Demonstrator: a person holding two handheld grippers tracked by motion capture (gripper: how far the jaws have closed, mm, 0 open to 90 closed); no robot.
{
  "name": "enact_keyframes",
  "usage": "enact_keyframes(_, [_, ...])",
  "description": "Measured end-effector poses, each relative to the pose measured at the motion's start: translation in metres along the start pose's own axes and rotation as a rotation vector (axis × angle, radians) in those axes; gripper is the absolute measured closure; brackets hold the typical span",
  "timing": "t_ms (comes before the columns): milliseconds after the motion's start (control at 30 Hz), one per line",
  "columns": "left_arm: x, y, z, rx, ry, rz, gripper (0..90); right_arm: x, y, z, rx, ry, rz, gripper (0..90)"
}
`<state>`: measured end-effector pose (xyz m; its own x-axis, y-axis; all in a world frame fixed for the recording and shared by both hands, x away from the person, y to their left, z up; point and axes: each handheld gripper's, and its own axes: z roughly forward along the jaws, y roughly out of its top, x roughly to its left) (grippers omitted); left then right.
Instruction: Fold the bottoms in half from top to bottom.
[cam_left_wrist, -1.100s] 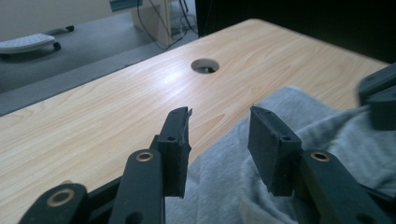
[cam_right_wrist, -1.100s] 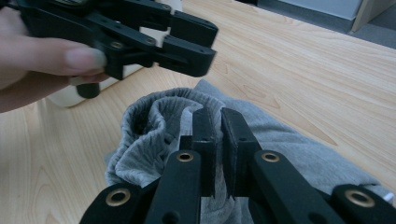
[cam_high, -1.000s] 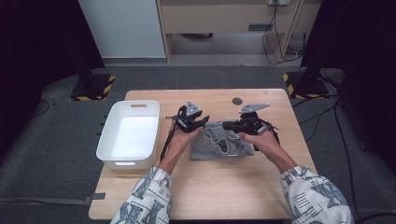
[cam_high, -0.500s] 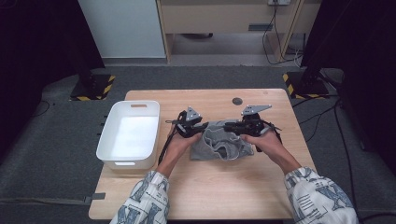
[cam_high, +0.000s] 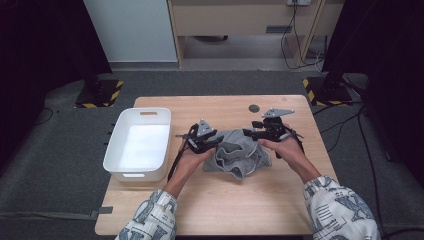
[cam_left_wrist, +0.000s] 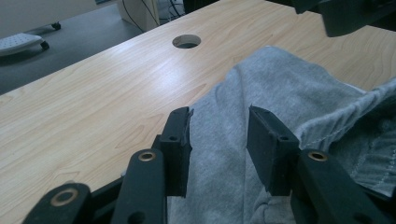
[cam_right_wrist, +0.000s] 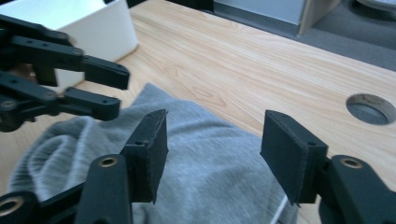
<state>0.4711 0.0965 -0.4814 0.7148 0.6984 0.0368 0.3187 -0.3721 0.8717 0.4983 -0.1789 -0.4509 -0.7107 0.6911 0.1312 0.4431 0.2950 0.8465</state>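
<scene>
Grey sweatshirt (cam_high: 240, 152) lies bunched mid-surface (cam_high: 225, 210), right of white bin (cam_high: 137, 147). Left hand-held gripper (cam_left_wrist: 219, 133) straddles its left edge, jaws part-open; whether the pads press, cannot tell. Right hand-held gripper (cam_right_wrist: 212, 149) jaws just opened, above cloth, nothing gripped.

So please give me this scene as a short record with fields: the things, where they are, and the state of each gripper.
cloth: grey, crumpled, mid table
bin: white, left of the cloth
table: light wood, round hole near the far edge
left gripper: at the cloth's left side, jaws apart, cloth between them, no pinch
right gripper: over the cloth's right part, jaws have just been opening, nothing held
</scene>
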Motion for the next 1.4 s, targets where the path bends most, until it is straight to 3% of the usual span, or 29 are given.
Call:
enact_keyframes(367, [0.001, -0.008, 0.0, 0.01, -0.003, -0.019, 57.9, -0.005, -0.003, 0.005, 0.013, -0.066, 0.023, 30.0])
enact_keyframes(667, [-0.005, -0.01, -0.002, 0.012, -0.021, -0.015, 58.1, -0.002, -0.004, 0.009, 0.031, -0.075, 0.026, 26.2])
enact_keyframes(1133, [-0.025, -0.015, -0.013, 0.013, -0.069, 0.007, 58.1, 0.009, -0.003, 0.012, 0.046, -0.076, 0.001, 25.0])
enact_keyframes(1400, [-0.039, -0.023, -0.015, 0.041, -0.091, 0.039, 56.8, 0.011, -0.006, 0.008, 0.05, -0.079, -0.003, 23.5])
